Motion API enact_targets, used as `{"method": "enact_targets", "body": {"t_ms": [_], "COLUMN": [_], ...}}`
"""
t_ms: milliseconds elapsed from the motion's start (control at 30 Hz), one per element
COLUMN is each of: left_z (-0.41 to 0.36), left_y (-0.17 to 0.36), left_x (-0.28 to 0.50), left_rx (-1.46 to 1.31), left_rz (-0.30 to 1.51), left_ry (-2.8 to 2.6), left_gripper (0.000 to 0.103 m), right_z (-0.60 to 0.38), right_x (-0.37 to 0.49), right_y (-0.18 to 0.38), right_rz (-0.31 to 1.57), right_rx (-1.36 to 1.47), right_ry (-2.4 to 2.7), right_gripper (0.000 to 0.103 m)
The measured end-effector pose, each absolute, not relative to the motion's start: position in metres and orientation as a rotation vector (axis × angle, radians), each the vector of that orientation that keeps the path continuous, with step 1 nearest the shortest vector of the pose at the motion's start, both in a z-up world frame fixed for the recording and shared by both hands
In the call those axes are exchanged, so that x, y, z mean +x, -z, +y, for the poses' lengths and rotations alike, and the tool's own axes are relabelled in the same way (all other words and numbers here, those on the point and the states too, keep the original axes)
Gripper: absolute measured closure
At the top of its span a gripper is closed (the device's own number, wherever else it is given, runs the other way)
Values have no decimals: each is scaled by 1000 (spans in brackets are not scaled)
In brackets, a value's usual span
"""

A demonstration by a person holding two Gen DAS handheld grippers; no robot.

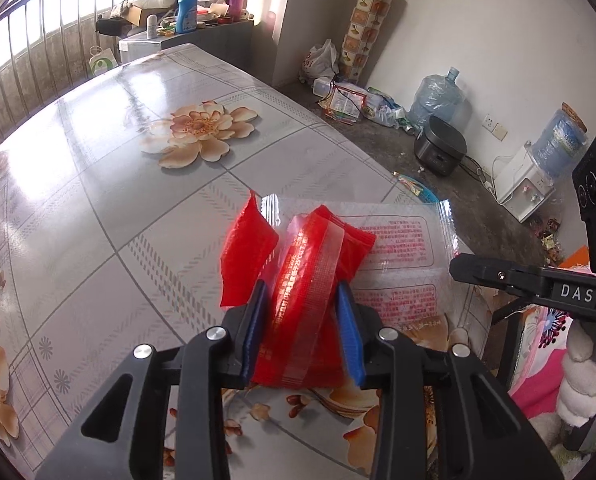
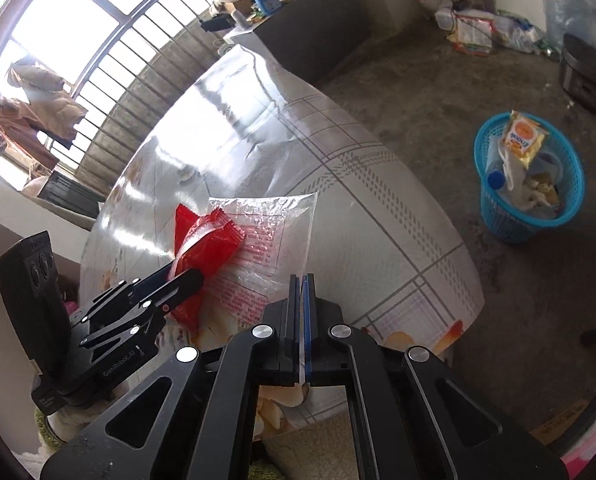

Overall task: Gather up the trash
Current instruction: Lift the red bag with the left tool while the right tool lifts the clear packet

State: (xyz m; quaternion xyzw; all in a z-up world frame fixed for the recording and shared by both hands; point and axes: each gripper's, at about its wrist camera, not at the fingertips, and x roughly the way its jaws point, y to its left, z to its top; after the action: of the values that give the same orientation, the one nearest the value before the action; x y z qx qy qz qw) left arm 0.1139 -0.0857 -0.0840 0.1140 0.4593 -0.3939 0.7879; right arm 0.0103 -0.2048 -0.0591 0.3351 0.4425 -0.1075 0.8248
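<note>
The left hand-held gripper [image 1: 302, 296] is clamped on the red wrapper [image 1: 310, 280]; the right hand-held gripper [image 2: 302, 280] pinches the clear bag [image 2: 273, 232]'s edge. Both look light, crinkly, slippery; grip folds firmly.

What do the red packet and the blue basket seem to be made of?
Red packet: likely thin glossy plastic film; it creases, with a see-through strip. Blue basket: apparently moulded plastic; its wall is an even open lattice under a smooth rim.

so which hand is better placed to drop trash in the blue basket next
Left. The left gripper already has its fingers closed around the red wrapper. The right gripper is shut and empty, beside the clear bag. The blue basket sits on the floor.
</note>
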Motion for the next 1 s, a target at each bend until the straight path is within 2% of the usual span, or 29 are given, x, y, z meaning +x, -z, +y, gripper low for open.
{"method": "enact_targets", "body": {"t_ms": [133, 267, 433, 567, 667, 700, 800, 1000], "left_z": [-103, -109, -112, -112, -112, -112, -114, -116], "left_y": [85, 85, 84, 85, 85, 85, 83, 77], "left_x": [104, 101, 101, 101, 101, 100, 98, 96], "left_rx": [287, 294, 294, 301, 300, 303, 324, 340], "left_rz": [973, 972, 975, 971, 971, 969, 953, 919], "left_ry": [874, 885, 884, 881, 880, 879, 861, 858], "left_gripper": [70, 70, 70, 70, 70, 70, 71, 81], "right_z": [-209, -208, -211, -208, -203, -202, -203, -206], "right_x": [2, 1, 7, 11, 12, 12, 11, 9], "right_y": [60, 64, 64, 62, 62, 61, 61, 56], "right_rz": [931, 927, 911, 913, 925, 929, 926, 911], "right_rx": [691, 669, 663, 608, 543, 517, 502, 488], "right_ry": [258, 280, 285, 300, 323, 339, 350, 362], "right_gripper": [97, 86, 86, 87, 93, 98, 101, 103]}}
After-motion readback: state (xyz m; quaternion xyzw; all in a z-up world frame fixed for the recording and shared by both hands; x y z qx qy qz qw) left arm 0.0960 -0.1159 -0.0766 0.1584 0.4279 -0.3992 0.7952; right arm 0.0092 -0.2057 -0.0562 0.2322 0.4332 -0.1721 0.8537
